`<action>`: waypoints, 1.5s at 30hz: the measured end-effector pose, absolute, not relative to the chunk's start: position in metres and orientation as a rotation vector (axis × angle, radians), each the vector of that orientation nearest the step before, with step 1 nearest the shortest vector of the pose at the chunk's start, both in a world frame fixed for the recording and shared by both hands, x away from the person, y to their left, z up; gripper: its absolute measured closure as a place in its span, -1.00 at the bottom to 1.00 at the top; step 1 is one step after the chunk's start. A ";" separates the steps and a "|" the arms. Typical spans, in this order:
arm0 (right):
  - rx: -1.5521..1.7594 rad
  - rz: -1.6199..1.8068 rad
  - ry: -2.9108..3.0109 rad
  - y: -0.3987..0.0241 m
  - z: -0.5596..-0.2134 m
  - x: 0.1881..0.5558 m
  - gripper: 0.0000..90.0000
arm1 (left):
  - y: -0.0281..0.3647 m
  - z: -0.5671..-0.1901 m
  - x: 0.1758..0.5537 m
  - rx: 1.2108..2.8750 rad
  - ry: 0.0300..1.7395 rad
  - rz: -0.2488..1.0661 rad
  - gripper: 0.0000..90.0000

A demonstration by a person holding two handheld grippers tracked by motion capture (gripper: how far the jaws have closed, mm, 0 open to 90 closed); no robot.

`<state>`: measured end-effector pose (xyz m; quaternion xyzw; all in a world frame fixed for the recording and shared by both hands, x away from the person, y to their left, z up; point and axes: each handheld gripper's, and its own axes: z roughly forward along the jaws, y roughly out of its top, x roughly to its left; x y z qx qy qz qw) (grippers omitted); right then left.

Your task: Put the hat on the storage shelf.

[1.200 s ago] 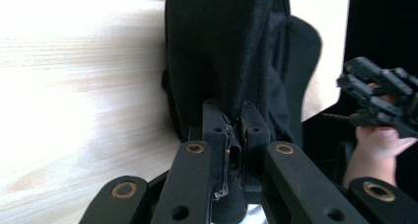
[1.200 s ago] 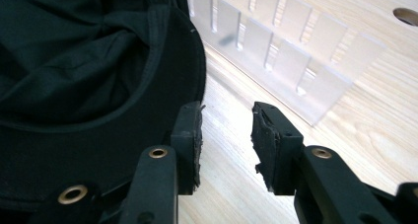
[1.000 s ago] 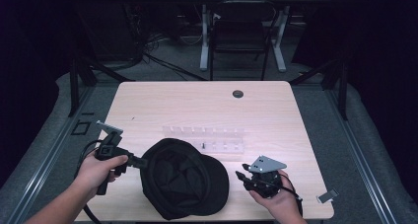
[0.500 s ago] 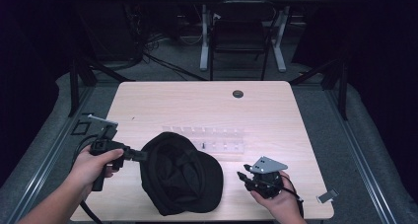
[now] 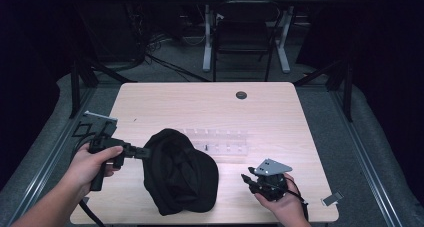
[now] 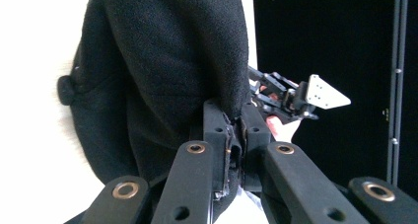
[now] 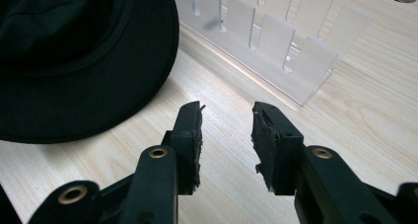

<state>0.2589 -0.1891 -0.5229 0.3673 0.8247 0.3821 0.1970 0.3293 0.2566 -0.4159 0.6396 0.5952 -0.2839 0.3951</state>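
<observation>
Left claw (image 5: 141, 152) clamped on edge of black cap (image 5: 180, 177), lifting that side higher off bench (image 5: 260, 112) vs a sec ago. Right claw (image 7: 226, 130) apart, empty, unmoved, beside clear rack (image 5: 220, 142).

The work surface is a light wood-grain table (image 5: 210, 107) with rounded corners and a round dark cable port (image 5: 241, 95) near its far edge. Grey carpeted floor (image 5: 325, 117) surrounds it, with dark rails running along both sides. Beyond the table stands a black chair (image 5: 243, 39) between the white legs of a second table (image 5: 206, 42). Loose cables (image 5: 150, 54) lie on the floor at far left. The surrounding room is dark; lighting falls mainly on the tabletop.
</observation>
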 end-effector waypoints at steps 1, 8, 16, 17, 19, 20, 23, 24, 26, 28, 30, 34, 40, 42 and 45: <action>1.028 1.071 2.312 -0.189 -0.523 0.259 0.42 | 0.256 -0.415 0.329 1.619 1.502 -0.721 0.90; 1.039 1.078 2.305 -0.190 -0.525 0.260 0.42 | 0.258 -0.410 0.329 1.564 1.469 -0.771 0.90; 1.044 1.079 2.304 -0.191 -0.525 0.260 0.42 | 0.254 -0.399 0.329 1.531 1.416 -0.798 0.90; 1.045 1.078 2.305 -0.191 -0.525 0.260 0.42 | 0.253 -0.398 0.329 1.526 1.412 -0.801 0.90; 1.046 1.076 2.305 -0.191 -0.526 0.260 0.42 | 0.252 -0.396 0.329 1.525 1.394 -0.808 0.90; 1.047 1.076 2.304 -0.191 -0.526 0.260 0.42 | 0.251 -0.395 0.329 1.521 1.395 -0.806 0.90; 1.049 1.070 2.306 -0.192 -0.526 0.260 0.42 | 0.251 -0.392 0.330 1.517 1.392 -0.799 0.90; 1.050 1.073 2.307 -0.192 -0.526 0.260 0.42 | 0.252 -0.390 0.330 1.519 1.384 -0.800 0.90; 1.051 1.070 2.306 -0.193 -0.526 0.260 0.42 | 0.251 -0.387 0.330 1.516 1.381 -0.790 0.90; 1.052 1.075 2.304 -0.193 -0.526 0.260 0.42 | 0.252 -0.382 0.330 1.509 1.368 -0.787 0.90; 1.052 1.071 2.306 -0.193 -0.526 0.260 0.42 | 0.253 -0.378 0.330 1.504 1.357 -0.780 0.90; 1.056 1.071 2.309 -0.192 -0.528 0.260 0.42 | 0.256 -0.367 0.332 1.493 1.349 -0.748 0.90; 1.054 1.070 2.316 -0.192 -0.529 0.260 0.41 | 0.258 -0.354 0.336 1.468 1.320 -0.726 0.90; 1.054 1.072 2.318 -0.193 -0.529 0.260 0.40 | 0.257 -0.350 0.337 1.456 1.310 -0.720 0.90; 1.058 1.070 2.319 -0.193 -0.530 0.260 0.40 | 0.256 -0.346 0.340 1.454 1.303 -0.711 0.90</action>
